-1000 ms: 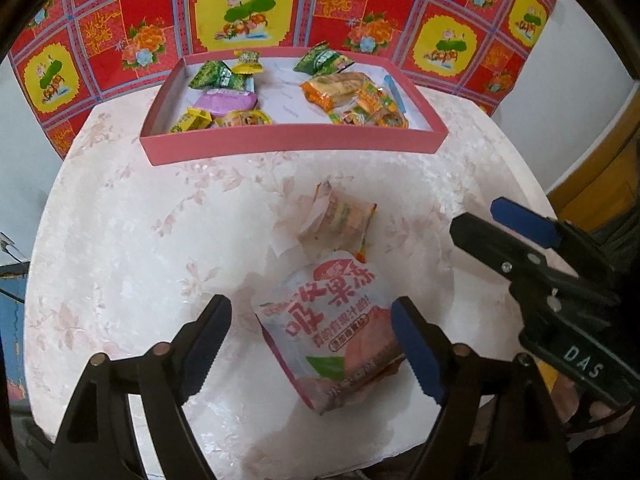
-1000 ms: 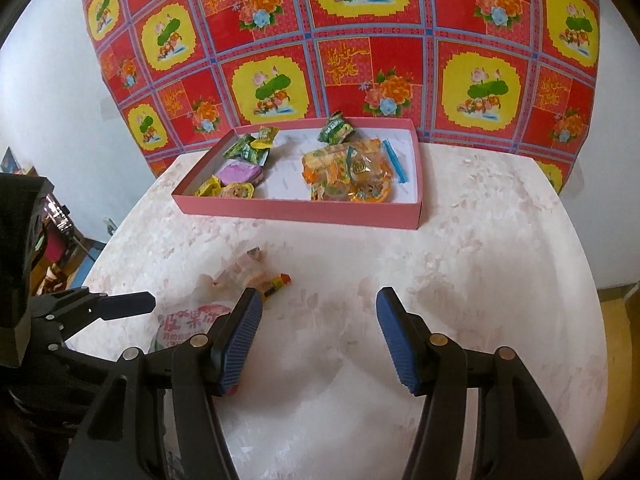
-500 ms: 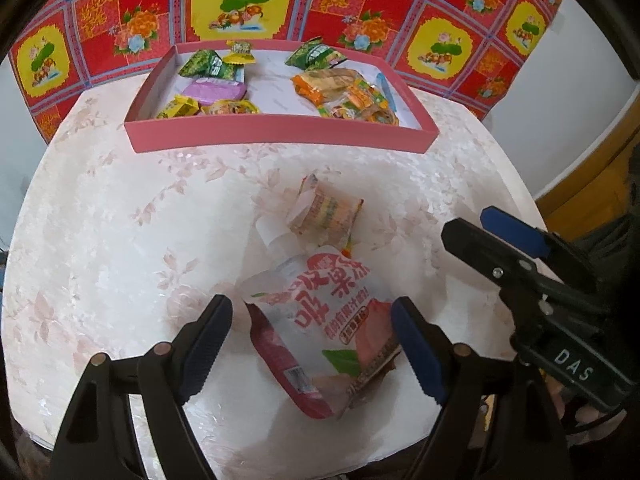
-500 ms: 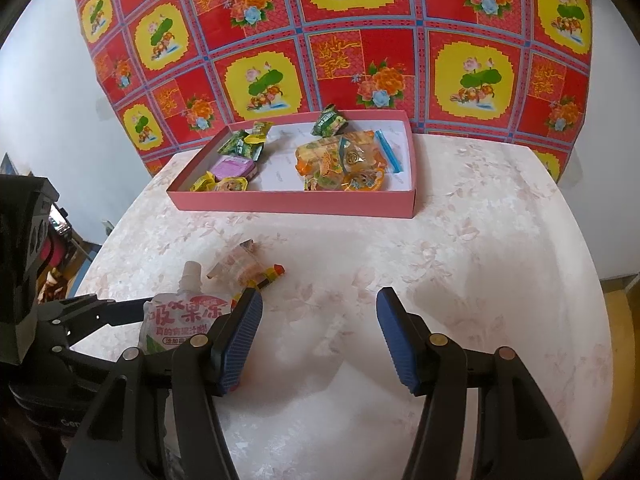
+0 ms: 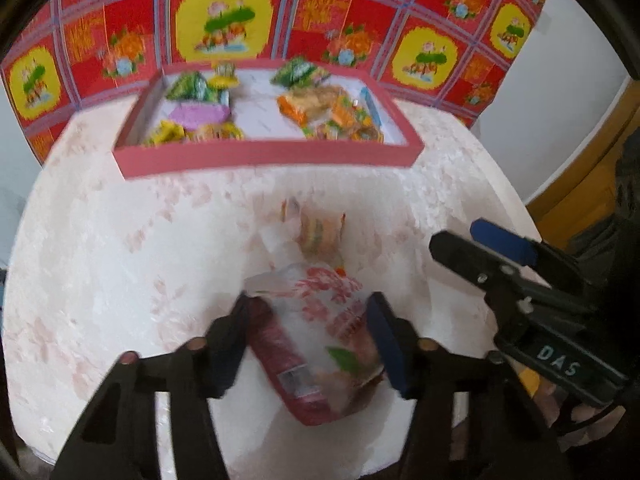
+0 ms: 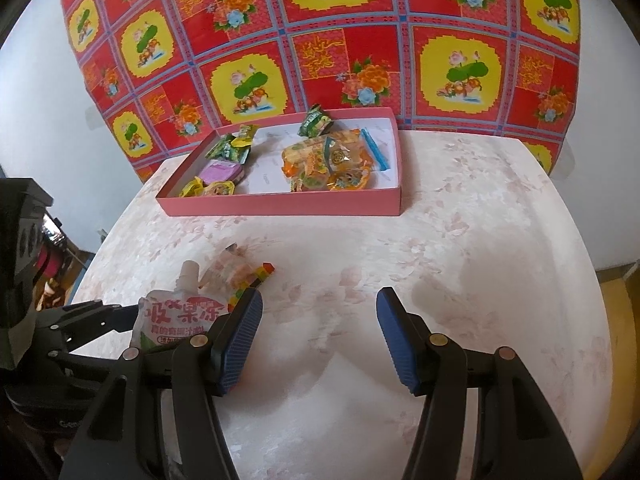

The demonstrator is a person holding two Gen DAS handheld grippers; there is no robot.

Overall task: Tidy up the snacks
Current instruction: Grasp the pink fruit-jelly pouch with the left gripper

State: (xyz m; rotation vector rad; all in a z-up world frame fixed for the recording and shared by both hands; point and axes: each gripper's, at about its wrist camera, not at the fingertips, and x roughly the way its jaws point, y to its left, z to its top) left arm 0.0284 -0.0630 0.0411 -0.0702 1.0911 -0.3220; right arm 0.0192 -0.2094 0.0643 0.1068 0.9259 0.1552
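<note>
My jelly pouch lies on the counter close to the near edge, white with red lettering and a white spout at its far end. My left tongs straddle it and their jaws are closing; the black finger is at the pouch's left side and the blue-padded finger at its right, and both look to be touching it, though the left wrist view is blurred. Just beyond the pouch's spout lies a smaller clear-wrapped snack with orange and green stripes, flat on the counter.

My right tongs hang over bare counter to the right of the pouch, jaws apart with nothing between them. From the right wrist view the pouch sits just left of their left blue pad.

Farther back, well apart from the pouch, the pink tray rests near the counter's far edge. Its left part holds small green, yellow and purple packets; its right part holds a heap of orange-wrapped sweets and one green packet. A red and yellow patterned cloth hangs behind the tray.
</note>
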